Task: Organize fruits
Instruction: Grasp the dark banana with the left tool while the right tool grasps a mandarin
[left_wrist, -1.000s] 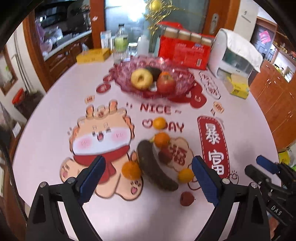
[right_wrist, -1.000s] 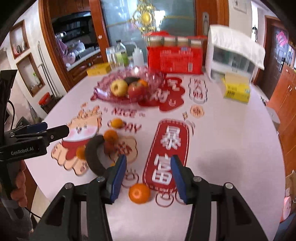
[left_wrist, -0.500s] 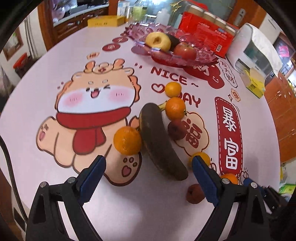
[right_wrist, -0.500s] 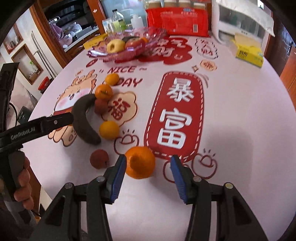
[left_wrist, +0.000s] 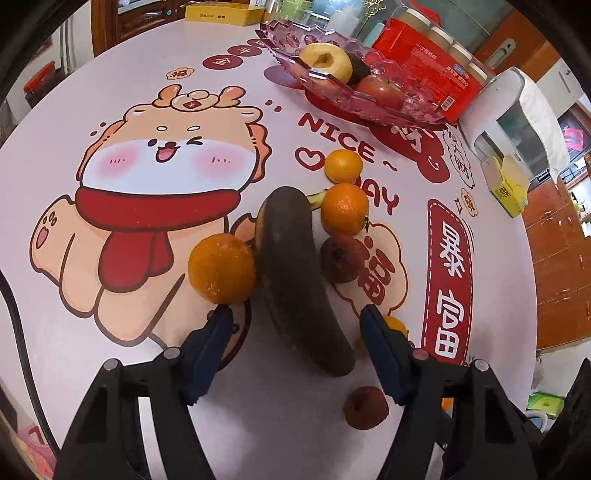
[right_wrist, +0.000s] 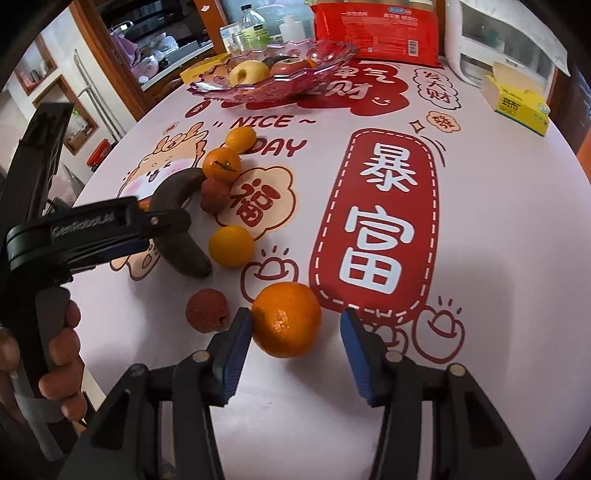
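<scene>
Two grippers hang low over the table: the left gripper is closing around the blackened banana, untouched; the right gripper stands spread, its left pad touching the near orange.

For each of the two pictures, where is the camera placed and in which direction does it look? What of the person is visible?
Left wrist view: sits on the left gripper, looks steeply down at the dark banana between its closing fingers; no hand shows.
Right wrist view: sits on the right gripper, looks down at an orange between its fingers; the left hand shows at the left edge.
Both share the banana, loose fruit and pink glass bowl.
</scene>
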